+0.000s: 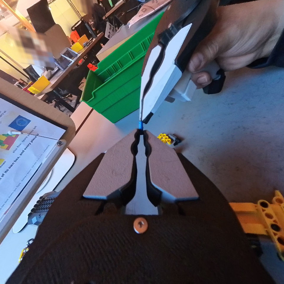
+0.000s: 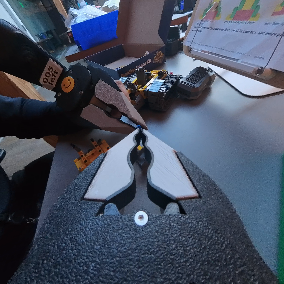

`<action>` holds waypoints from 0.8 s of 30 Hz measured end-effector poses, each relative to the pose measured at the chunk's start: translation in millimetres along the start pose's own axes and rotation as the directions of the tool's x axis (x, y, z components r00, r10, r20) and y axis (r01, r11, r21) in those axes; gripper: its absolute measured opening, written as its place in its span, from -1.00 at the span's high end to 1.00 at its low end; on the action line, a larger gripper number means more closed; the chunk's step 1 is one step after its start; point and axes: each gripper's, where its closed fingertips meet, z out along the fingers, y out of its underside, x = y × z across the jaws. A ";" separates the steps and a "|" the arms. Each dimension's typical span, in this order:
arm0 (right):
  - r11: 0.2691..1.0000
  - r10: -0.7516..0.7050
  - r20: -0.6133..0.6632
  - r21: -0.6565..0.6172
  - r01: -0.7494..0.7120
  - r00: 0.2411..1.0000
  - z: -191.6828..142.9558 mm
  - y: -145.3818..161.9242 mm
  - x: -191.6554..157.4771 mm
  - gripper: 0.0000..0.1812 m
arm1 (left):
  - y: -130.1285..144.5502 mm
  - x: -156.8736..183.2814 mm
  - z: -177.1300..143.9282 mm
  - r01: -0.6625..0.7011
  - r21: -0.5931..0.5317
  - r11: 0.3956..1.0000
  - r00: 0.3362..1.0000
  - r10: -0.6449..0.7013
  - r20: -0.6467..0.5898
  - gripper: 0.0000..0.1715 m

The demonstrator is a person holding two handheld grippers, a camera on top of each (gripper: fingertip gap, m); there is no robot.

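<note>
Left wrist view: one small blue pin (image 1: 141, 125), pinched at its near end by the left gripper (image 1: 141, 133) — tips pressed together on it. The right gripper (image 1: 142, 121) comes in from above, tips closed onto the pin's far end, held by one hand (image 1: 239, 41). So the pin sits between the two tip pairs, above the grey table (image 1: 230, 138). One green bin (image 1: 116, 86) behind, one small yellow-and-grey brick cluster (image 1: 168, 139) just right of the tips, one yellow beam piece (image 1: 267, 215) at the right edge, one instruction sheet on a stand (image 1: 23, 146) left.

Right wrist view: right gripper (image 2: 140, 130) tips pinched together; only a speck of the blue pin (image 2: 138, 126) shows where they meet the left gripper (image 2: 142, 126). One part-built tracked vehicle (image 2: 152, 89) and one dark grey shell (image 2: 195, 83) behind — touching or nearly so. One open kit box (image 2: 138, 46), one blue crate (image 2: 95, 29), one yellow beam assembly (image 2: 90, 152).
</note>
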 end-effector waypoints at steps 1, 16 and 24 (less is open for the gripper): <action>1.000 0.014 0.007 -0.002 -0.014 1.000 0.4 0.7 0.3 1.00 | 0.8 0.1 0.1 0.003 -0.003 1.000 1.000 -0.003 -0.003 0.98; 0.999 -0.014 0.062 0.045 0.011 0.998 1.5 -7.3 -11.9 0.87 | 3.6 1.6 2.4 -0.014 -0.026 1.000 1.000 0.014 0.000 0.98; 0.999 -0.053 0.019 0.002 0.053 0.998 4.6 -0.1 -8.4 1.00 | 2.8 9.2 5.3 -0.048 -0.034 0.998 0.999 0.048 -0.009 0.99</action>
